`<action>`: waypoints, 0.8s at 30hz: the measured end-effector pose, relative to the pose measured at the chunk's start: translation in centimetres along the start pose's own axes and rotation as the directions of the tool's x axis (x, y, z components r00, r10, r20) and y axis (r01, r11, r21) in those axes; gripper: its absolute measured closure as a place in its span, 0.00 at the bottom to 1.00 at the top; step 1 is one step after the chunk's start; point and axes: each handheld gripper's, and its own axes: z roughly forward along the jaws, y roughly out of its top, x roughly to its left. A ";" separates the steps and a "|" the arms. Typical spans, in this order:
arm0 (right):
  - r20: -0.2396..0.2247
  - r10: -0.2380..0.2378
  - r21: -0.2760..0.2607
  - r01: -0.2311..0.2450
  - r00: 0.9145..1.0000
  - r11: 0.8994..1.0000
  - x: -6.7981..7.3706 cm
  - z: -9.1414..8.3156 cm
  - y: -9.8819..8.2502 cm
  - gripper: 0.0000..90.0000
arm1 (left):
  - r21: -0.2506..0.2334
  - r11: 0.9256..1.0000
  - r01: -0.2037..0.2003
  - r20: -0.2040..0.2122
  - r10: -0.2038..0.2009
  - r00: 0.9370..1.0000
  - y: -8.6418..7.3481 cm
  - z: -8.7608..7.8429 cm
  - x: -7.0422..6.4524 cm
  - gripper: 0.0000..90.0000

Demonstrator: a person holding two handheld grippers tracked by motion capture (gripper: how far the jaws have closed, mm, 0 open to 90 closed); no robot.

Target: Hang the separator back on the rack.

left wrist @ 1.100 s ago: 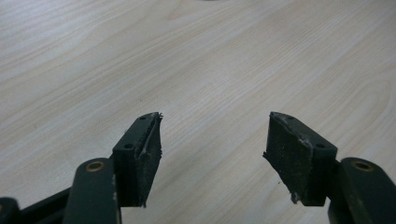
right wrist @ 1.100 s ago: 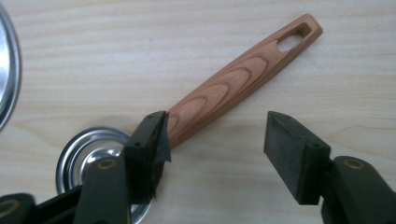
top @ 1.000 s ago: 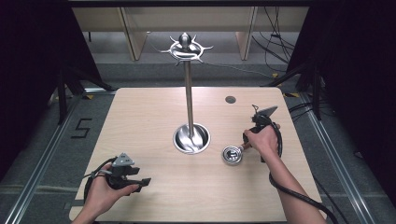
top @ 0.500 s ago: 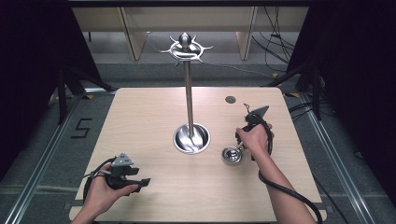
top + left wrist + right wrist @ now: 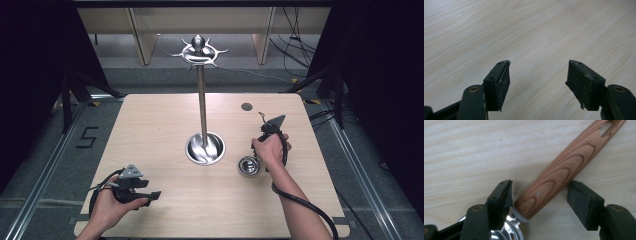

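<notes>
Right gripper view: the right claw (image 5: 539, 195) spreads wide astride a wooden handle (image 5: 564, 170) lying on the table (image 5: 461, 150), right of the steel stand (image 5: 202, 100). Near left, the left claw (image 5: 537, 80) gapes wide, holding nothing.

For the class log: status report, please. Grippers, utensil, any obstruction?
Left gripper open over bare table. Right gripper open, jaws straddling the wooden handle of a metal strainer, not clamped. Utensil stand beside it, apart.

a black "5" (image 5: 86, 137) is marked on the floor left of the desk. faint engraved lettering runs along the wooden handle (image 5: 564, 175), too blurred to read.
</notes>
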 end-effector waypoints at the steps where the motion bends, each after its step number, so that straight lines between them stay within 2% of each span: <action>1: 0.010 -0.016 -0.019 0.016 1.000 1.000 -0.1 0.3 -0.1 0.44 | 0.000 1.000 -0.002 -0.004 0.002 1.000 0.0 0.0 0.0 0.38; 2: 0.013 -0.005 -0.014 0.005 1.000 1.000 -0.1 0.3 0.0 0.47 | 0.000 1.000 -0.002 -0.007 0.002 1.000 0.0 0.0 0.0 0.38; 3: 0.020 -0.047 -0.013 0.047 0.999 0.999 -0.5 0.2 0.1 0.48 | 0.008 1.000 -0.004 -0.009 0.004 1.000 0.0 0.0 0.0 0.38; 4: 0.030 -0.064 0.014 0.063 0.998 0.998 -0.5 0.1 0.2 0.49 | 0.003 1.000 -0.004 -0.007 0.004 1.000 0.0 0.0 0.0 0.38; 5: 0.029 -0.059 0.010 0.058 0.998 0.998 -0.5 0.1 0.2 0.49 | 0.008 1.000 -0.004 -0.009 0.004 1.000 0.0 0.1 0.0 0.38; 6: 0.027 0.018 0.041 -0.019 0.999 0.999 0.1 0.0 0.0 0.50 | 0.010 1.000 -0.004 -0.009 0.004 1.000 0.0 0.1 0.0 0.38; 7: 0.029 -0.008 0.027 0.007 1.000 1.000 0.0 0.0 -0.1 0.52 | 0.011 1.000 -0.005 -0.009 0.005 1.000 0.0 0.1 0.0 0.38; 9: 0.041 -0.023 0.037 0.021 0.999 0.999 0.0 -0.1 -0.3 0.53 | 0.004 1.000 0.000 0.000 0.000 1.000 0.0 0.1 -0.1 0.38; 10: 0.044 -0.067 0.026 0.066 0.997 0.997 -0.3 -0.1 -0.3 0.54 | 0.005 1.000 -0.001 0.005 0.001 1.000 0.0 0.1 -0.1 0.38; 16: 0.042 -0.115 0.070 0.111 0.993 0.991 -0.6 -0.2 -0.7 0.63 | 0.009 1.000 -0.004 0.004 0.004 1.000 0.0 0.1 -0.1 0.38; 17: 0.044 -0.115 0.074 0.112 0.992 0.991 -0.6 -0.2 -0.7 0.65 | 0.014 1.000 -0.006 -0.002 0.006 1.000 0.0 0.2 -0.1 0.38; 18: 0.042 -0.062 0.071 0.059 0.997 0.996 -0.1 -0.1 -0.9 0.67 | 0.017 1.000 -0.006 -0.002 0.006 1.000 0.0 0.2 -0.1 0.38; 21: 0.029 -0.099 0.100 0.096 0.995 0.990 -0.3 -0.3 -1.0 0.73 | 0.012 1.000 -0.006 -0.001 0.006 1.000 0.0 0.2 -0.1 0.38; 22: 0.027 -0.131 0.113 0.127 0.991 0.985 -0.6 -0.4 -0.9 0.75 | 0.013 1.000 -0.007 0.008 0.007 1.000 0.0 0.2 -0.2 0.38; 24: 0.040 -0.185 0.094 0.181 0.982 0.979 -0.8 -0.4 -1.0 0.77 | 0.013 1.000 -0.007 -0.001 0.007 1.000 0.0 0.2 -0.1 0.38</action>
